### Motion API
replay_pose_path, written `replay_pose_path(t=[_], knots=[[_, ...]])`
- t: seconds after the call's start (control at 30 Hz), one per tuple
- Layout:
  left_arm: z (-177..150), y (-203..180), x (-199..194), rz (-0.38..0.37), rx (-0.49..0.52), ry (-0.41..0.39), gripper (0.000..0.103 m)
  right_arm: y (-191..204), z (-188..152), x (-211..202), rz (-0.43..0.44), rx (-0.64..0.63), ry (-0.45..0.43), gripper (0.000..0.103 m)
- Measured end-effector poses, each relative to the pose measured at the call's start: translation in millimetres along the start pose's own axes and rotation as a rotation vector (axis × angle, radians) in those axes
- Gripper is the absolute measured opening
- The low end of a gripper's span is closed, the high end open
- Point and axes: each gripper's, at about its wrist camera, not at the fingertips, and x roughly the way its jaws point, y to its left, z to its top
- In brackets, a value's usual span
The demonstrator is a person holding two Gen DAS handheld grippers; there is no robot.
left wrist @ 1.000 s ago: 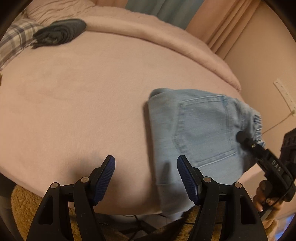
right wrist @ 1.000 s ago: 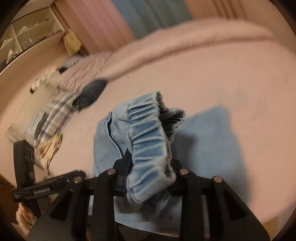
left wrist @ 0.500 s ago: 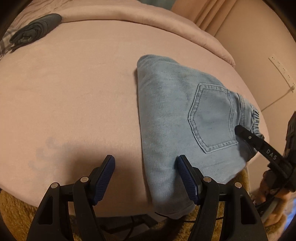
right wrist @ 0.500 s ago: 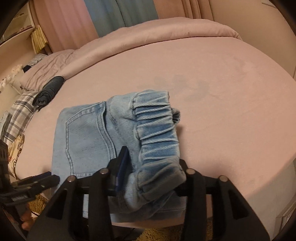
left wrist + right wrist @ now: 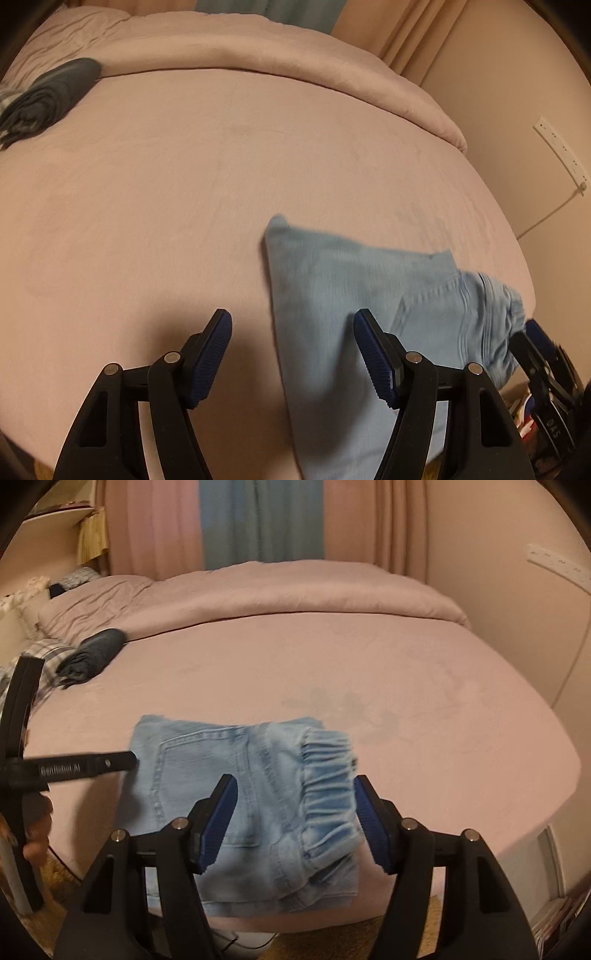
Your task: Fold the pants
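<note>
Light-blue jeans [image 5: 207, 760] lie folded on the pink bed [image 5: 406, 701], back pocket up, with the elastic waistband [image 5: 325, 775] bunched on the right. My right gripper [image 5: 293, 790] hovers over that waistband. Its jaws are opening, and the blue pads stand either side of the cloth without pressing it. In the left wrist view the jeans [image 5: 351, 288] are blurred. My left gripper [image 5: 291, 325] is open at their left edge, holding nothing. The right gripper [image 5: 539, 339] shows at the jeans' far right. One left finger [image 5: 122, 762] reaches the jeans' left side.
A dark rolled garment [image 5: 94, 651] lies at the far left of the bed beside a plaid pillow [image 5: 44, 657]. A folded pink duvet [image 5: 295, 590] runs along the back. The wall with a power strip [image 5: 559, 147] is to the right. The bed's near edge is right below both grippers.
The right gripper has let go of the waistband and its jaws have spread; the lifted waistband end now rests on the folded jeans. The left gripper has drawn back from the jeans, still open.
</note>
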Motion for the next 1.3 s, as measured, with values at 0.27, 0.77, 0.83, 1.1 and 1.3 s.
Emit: replay_pose_path(t=[0.27,0.77,0.83,1.1,1.3], knots=[[8.3,9.3,40.7,-0.024,-0.047,0.049,0.055,-2.7,7.1,-17.4,0.029,0.0,-0.042,0.063],[28.8,8.2,51.4,0.01,-0.005,0.075,0.049,81.3,-29.1,32.6,0.405,-0.093,0.208,0.043],[29.1,10.0,53.2,0.008,-0.009,0.072,0.049,89.9,-39.0,41.1,0.381,-0.12,0.239,0.041],[27.7,-8.3,63.2,0.14,0.048,0.035,0.042,93.1,-57.8,40.9,0.33,-0.16,0.222,0.031],[24.5,5.6,29.2,0.029,-0.047,0.023,0.037,87.1,-59.9,35.5,0.345,-0.131,0.216,0.03]])
